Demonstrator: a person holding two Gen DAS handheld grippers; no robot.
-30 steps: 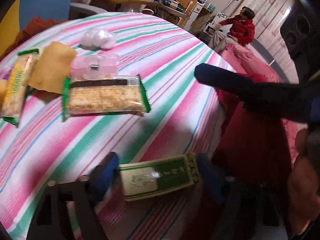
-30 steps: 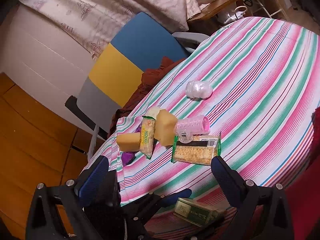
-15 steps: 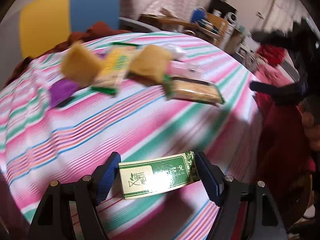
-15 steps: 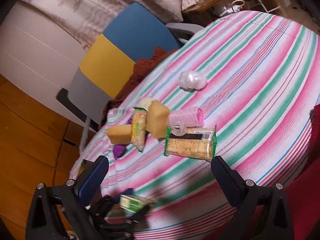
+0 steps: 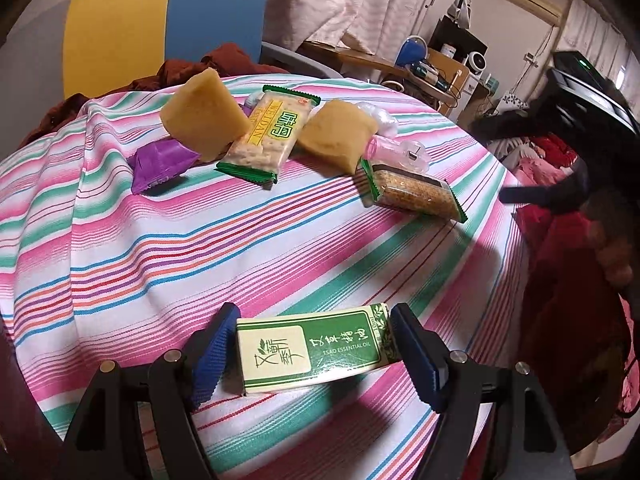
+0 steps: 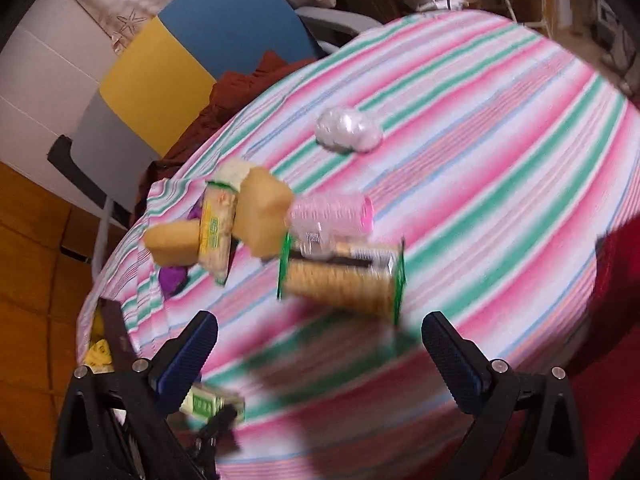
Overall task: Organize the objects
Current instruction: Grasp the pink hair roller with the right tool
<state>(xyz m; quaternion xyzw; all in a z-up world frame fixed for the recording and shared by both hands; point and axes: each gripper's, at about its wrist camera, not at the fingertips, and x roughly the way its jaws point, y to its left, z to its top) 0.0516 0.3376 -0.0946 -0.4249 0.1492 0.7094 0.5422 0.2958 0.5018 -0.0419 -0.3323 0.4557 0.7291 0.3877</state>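
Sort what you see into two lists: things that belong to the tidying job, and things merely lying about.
Part of the job:
green box, held in the left gripper
cracker packet
biscuit packet
two sponges
purple wrapper
pink roller

Lying about:
chair
brown cloth
desk clutter
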